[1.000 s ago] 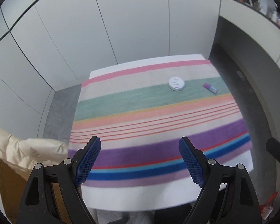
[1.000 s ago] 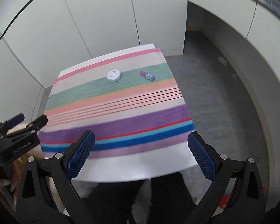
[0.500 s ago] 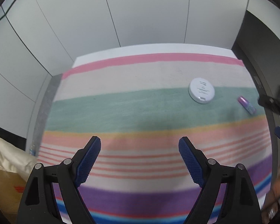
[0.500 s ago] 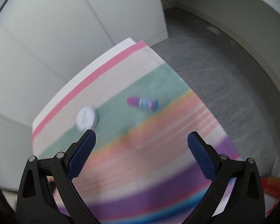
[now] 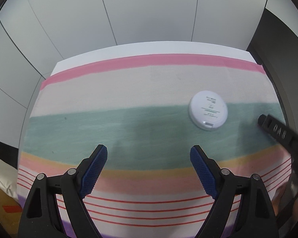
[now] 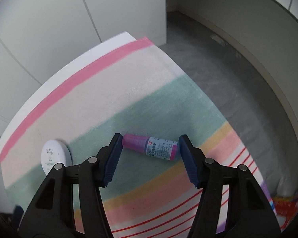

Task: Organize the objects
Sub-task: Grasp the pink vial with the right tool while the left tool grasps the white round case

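Note:
A small purple bottle (image 6: 152, 146) with a pale blue label lies on its side on the green stripe of the striped cloth (image 6: 101, 107). My right gripper (image 6: 150, 148) is open, its blue pads either side of the bottle, not touching it. A white round compact (image 5: 208, 110) lies flat on the green stripe; it also shows in the right wrist view (image 6: 54, 157), left of the gripper. My left gripper (image 5: 148, 158) is open and empty, above the cloth, with the compact ahead and to its right. The right gripper's black finger (image 5: 276, 131) enters the left wrist view at the right edge.
The cloth (image 5: 129, 91) covers a white table (image 5: 149, 48) against white wall panels. Grey floor (image 6: 238, 75) lies beyond the table's right edge, close to the bottle. A cream cushion (image 5: 2, 170) and a cardboard box (image 5: 4, 212) sit at the left.
Both grippers have moved forward and down over the table. The right gripper has come to straddle the purple bottle. The left gripper has drawn nearer the compact. Both stay open.

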The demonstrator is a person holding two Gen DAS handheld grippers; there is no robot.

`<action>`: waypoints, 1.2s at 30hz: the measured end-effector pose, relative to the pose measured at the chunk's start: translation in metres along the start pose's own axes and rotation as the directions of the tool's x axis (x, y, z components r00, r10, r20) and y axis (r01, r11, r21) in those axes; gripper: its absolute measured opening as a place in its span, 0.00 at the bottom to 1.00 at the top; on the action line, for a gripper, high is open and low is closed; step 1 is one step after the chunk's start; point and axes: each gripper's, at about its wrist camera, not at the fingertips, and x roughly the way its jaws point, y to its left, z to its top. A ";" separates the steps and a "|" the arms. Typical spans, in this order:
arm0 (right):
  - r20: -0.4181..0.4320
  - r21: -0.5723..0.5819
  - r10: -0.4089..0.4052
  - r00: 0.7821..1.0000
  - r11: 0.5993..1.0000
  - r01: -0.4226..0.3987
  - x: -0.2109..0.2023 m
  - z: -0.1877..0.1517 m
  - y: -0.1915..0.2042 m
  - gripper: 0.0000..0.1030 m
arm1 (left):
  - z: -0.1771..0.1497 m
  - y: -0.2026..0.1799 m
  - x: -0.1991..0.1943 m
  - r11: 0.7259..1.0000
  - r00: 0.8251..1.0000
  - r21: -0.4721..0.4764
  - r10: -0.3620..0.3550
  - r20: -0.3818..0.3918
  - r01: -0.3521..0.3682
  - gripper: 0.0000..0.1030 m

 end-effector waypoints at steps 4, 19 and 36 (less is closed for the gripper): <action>0.012 -0.067 0.010 1.000 0.998 -0.009 -0.002 -0.002 -0.006 0.59 | 0.002 -0.016 0.006 0.999 0.999 0.004 -0.044 -0.007 0.044 0.84; 0.013 -0.276 0.087 0.996 0.958 -0.080 -0.002 0.003 -0.028 0.59 | 0.040 -0.073 0.038 0.997 0.994 0.013 -0.077 0.076 0.076 0.57; 0.018 -0.341 0.110 0.994 0.935 -0.097 -0.026 0.004 -0.003 0.59 | 0.041 -0.045 -0.009 0.999 0.995 0.036 0.008 0.096 -0.011 0.56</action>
